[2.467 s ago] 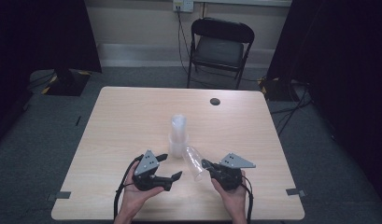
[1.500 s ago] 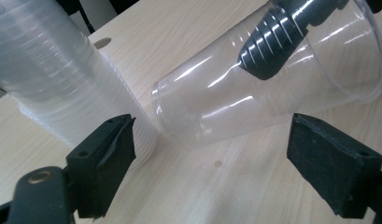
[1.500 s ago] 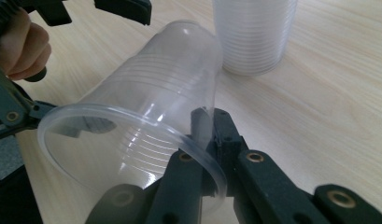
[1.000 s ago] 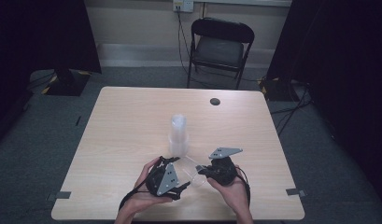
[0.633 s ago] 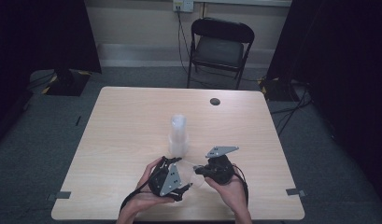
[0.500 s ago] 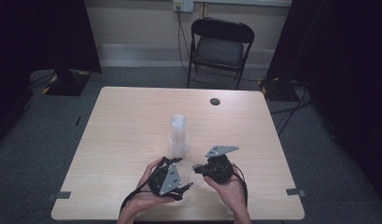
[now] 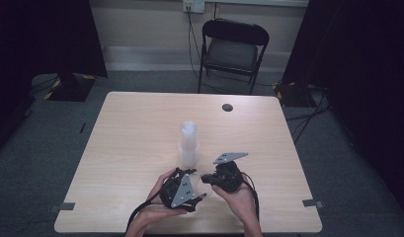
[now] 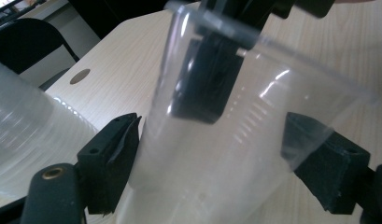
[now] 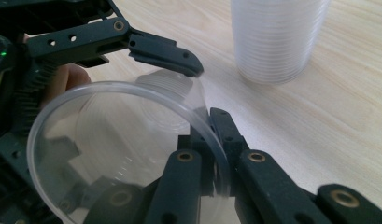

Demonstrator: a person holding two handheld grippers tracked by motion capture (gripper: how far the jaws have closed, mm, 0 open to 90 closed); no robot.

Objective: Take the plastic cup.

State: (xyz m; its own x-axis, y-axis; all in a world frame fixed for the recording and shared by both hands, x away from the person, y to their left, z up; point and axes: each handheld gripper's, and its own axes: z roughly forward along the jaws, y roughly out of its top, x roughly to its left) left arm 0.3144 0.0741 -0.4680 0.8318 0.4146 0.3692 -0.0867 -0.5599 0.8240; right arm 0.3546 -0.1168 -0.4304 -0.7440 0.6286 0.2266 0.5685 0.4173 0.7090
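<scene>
While the right tool (image 9: 216,154) pinches the cup (image 9: 118,154) rim, left tool (image 8: 216,163) jaws were closing around it

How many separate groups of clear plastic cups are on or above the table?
2. One stack of cups stands upside down at the table's middle; its number of cups cannot be told. One single cup is held by its rim in the right gripper, between the hands.

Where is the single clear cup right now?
The clear cup is between both grippers near the table's front edge, its rim pinched by the right gripper, before the cup stack.
</scene>
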